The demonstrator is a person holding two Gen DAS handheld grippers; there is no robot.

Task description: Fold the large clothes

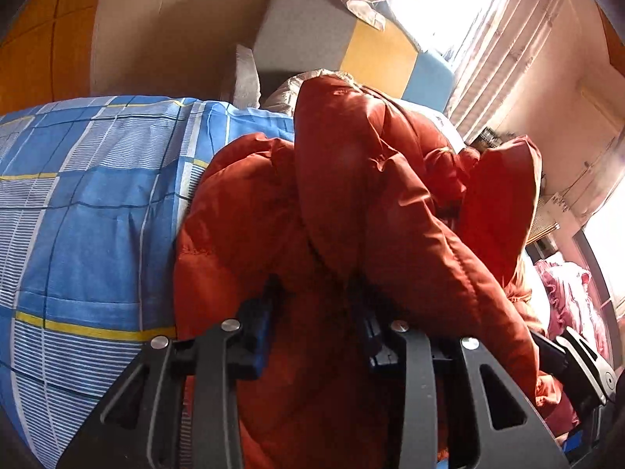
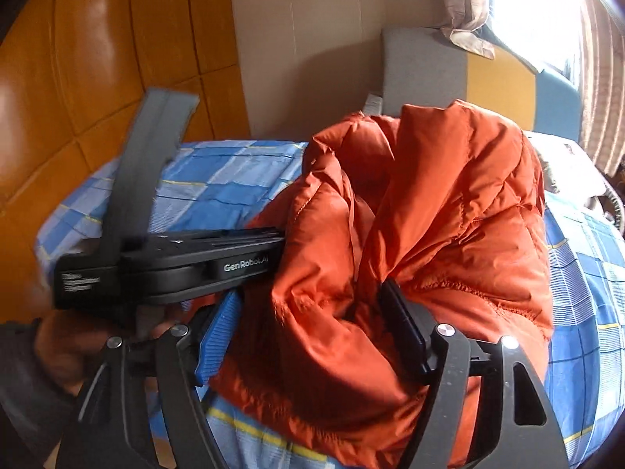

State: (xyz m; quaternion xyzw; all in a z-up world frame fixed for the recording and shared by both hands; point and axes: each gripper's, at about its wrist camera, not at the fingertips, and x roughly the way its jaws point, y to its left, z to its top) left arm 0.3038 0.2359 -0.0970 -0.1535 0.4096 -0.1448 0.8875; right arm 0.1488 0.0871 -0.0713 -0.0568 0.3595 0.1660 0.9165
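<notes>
An orange puffer jacket (image 1: 351,179) is bunched up over the bed with the blue checked sheet (image 1: 86,203). My left gripper (image 1: 312,293) is shut on a thick fold of the jacket, its fingertips buried in the fabric. In the right wrist view the jacket (image 2: 449,203) rises in a heap. My right gripper (image 2: 308,312) is shut on another bunch of it, with the blue finger pad (image 2: 216,336) on the left and the black pad (image 2: 404,332) on the right. The left gripper's body (image 2: 168,269) shows at left, close beside the right one.
A padded headboard (image 1: 351,43) in grey, yellow and blue stands behind the bed. A pillow (image 1: 281,93) lies near it. A bright window with curtains (image 1: 488,47) is at the right. An orange wood floor (image 2: 78,78) lies left of the bed. Pink fabric (image 1: 566,297) is at far right.
</notes>
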